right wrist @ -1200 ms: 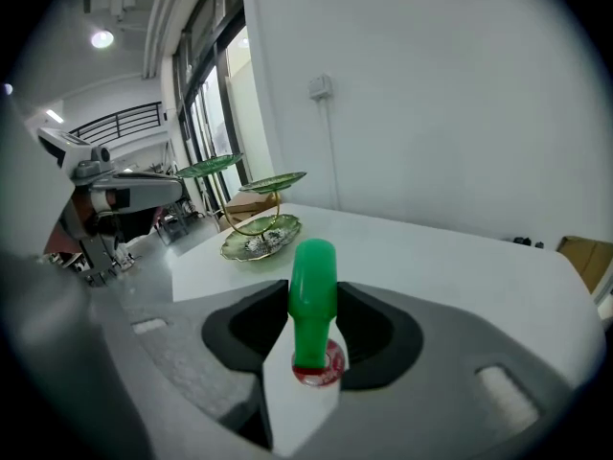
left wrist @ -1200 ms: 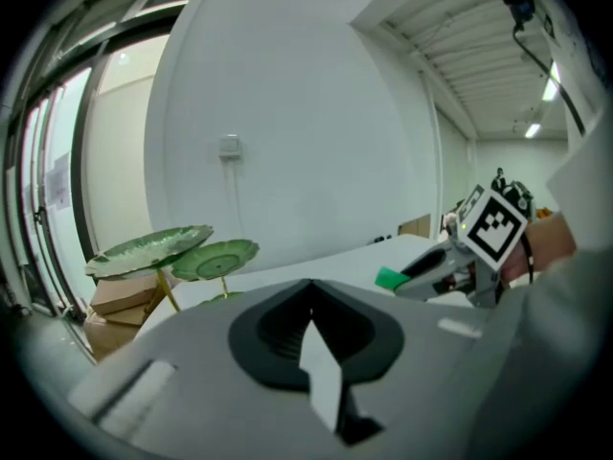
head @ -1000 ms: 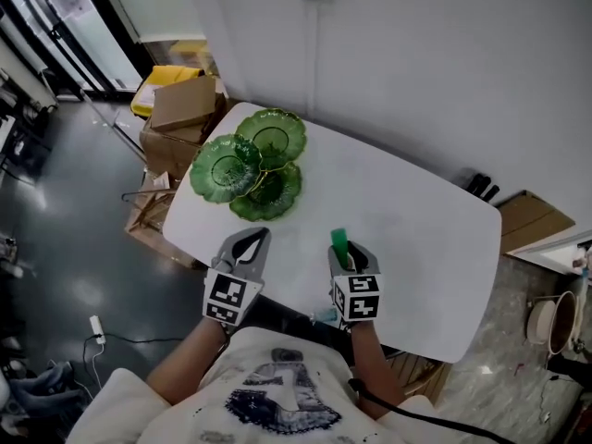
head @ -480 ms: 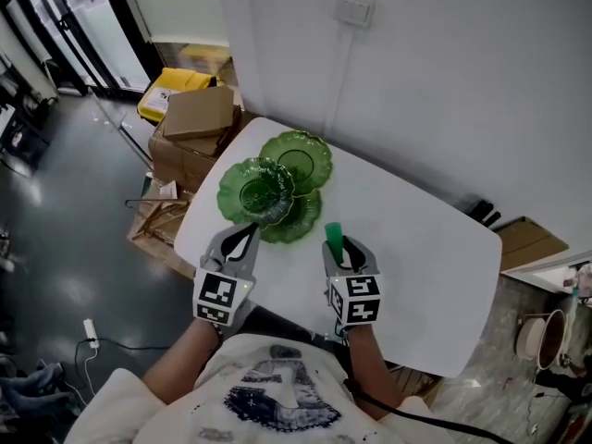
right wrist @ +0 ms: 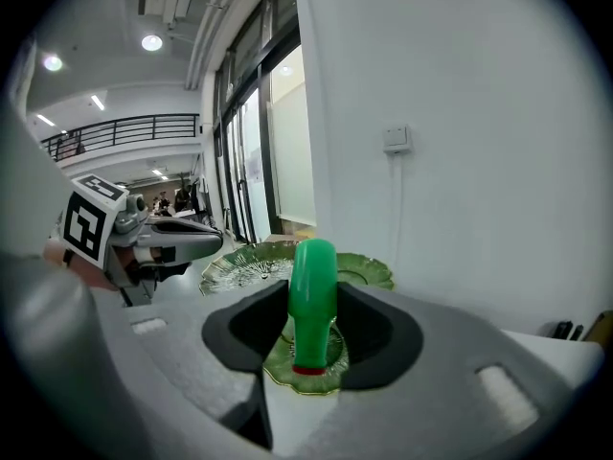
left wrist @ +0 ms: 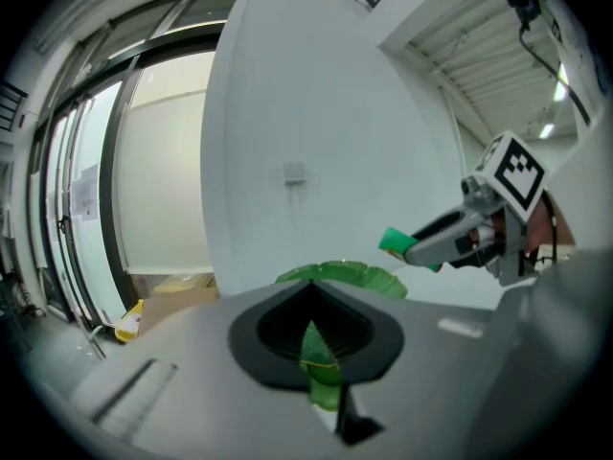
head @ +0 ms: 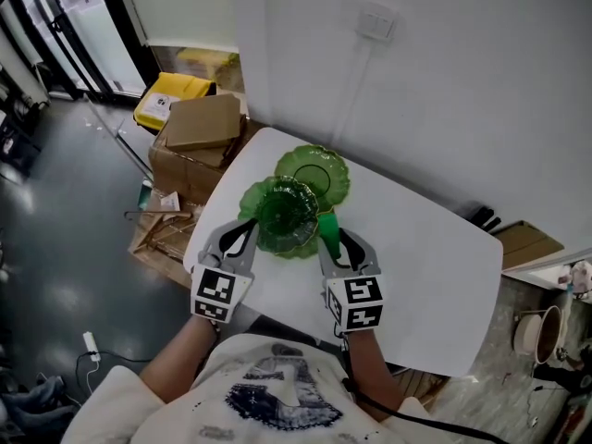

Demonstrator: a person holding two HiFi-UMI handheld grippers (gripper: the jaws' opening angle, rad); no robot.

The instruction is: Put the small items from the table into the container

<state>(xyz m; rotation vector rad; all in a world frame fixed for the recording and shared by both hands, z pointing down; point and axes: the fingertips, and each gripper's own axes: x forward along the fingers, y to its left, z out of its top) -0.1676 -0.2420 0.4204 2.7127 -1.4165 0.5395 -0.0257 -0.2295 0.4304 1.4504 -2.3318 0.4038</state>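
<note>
- Three-lobed green dish (head: 305,178): in the head view, near lobe partly covered by green cylinder (head: 328,232) and right gripper (head: 339,243). In the left gripper view, mostly behind the blurred body of the left gripper (head: 248,231).
- Green cylinder: in the head view, lower part hidden between the jaws.
- Cardboard boxes (head: 205,123): partly behind the white table (head: 435,276).
- Dark items (head: 478,215) past the table's far edge: too small to tell.
- Figures (right wrist: 168,201) in the right gripper view: too small to tell.
</note>
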